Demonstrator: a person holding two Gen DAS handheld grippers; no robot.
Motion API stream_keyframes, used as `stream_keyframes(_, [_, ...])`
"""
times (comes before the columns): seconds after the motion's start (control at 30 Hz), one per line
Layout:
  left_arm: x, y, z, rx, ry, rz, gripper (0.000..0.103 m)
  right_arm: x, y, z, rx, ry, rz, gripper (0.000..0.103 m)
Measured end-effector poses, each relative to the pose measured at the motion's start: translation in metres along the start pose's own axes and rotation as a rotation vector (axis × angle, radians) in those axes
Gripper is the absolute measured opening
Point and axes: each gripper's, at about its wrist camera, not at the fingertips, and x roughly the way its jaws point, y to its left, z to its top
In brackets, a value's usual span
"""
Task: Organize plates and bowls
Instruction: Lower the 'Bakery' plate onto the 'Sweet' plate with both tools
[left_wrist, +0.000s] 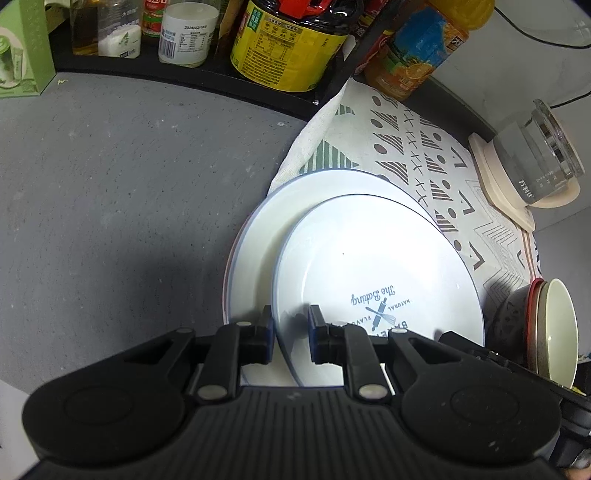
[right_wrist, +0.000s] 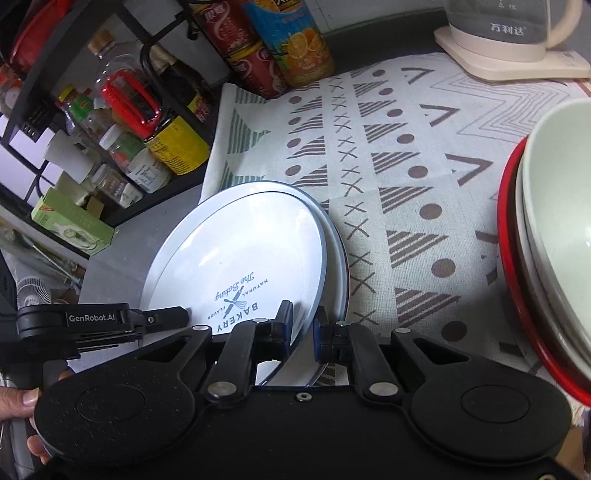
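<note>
Printed bakery plate (left_wrist: 369, 258) low and centre in both views, resting off-centre on a larger white plate (left_wrist: 266, 229), partly on the patterned cloth (left_wrist: 424, 155) and partly over the grey counter (left_wrist: 129, 203). Nested bowls (left_wrist: 557, 325) at the right edge of the frame, near the plates but apart from them.

Left gripper (left_wrist: 290, 325) at the lower left rim of the bakery plate, right gripper (right_wrist: 302, 325) at its lower right rim. In each, fingers narrowed to a small gap with the rim between them, one finger over the plate's face and the other outside its edge. Cannot tell whether either pair already bites firmly or merely straddles the rim.

Probably in hand: seating the bakery plate squarely on the larger one.

- Close both pairs of fingers evenly and only onto the upper rim; avoid catching the lower plate's edge, just beside the outer finger on each side.
- Seat the pads well onto the sloped wall rather than the glossy lip, to guard against a slip on glazed ware.
- Lift barely clear, keeping both sides level, then shift toward the upper left of the left wrist view to centre one rim inside the other.
- Lower flat, not edge first, to spare the glaze a knock.
- Release both sides together and draw straight back, minding the bowls at the right.
</note>
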Motion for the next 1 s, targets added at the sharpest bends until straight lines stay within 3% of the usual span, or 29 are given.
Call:
stream_keyframes(0.3, [-0.010,0.002,0.008,-0.006,0.038,0.023,0.016,0.008,0.003,0.002,0.040,0.007,-0.041,0.010])
stream_keyframes(0.53, [-0.024,0.006,0.015,0.003,0.016,0.024,0.016,0.011,0.005,0.003,0.053,0.007,-0.062,0.010])
stream_keyframes(1.0, [-0.011,0.005,0.020,-0.016,0.020,0.006,0.016,-0.001,0.003,0.005,0.119,0.055,-0.058,0.014])
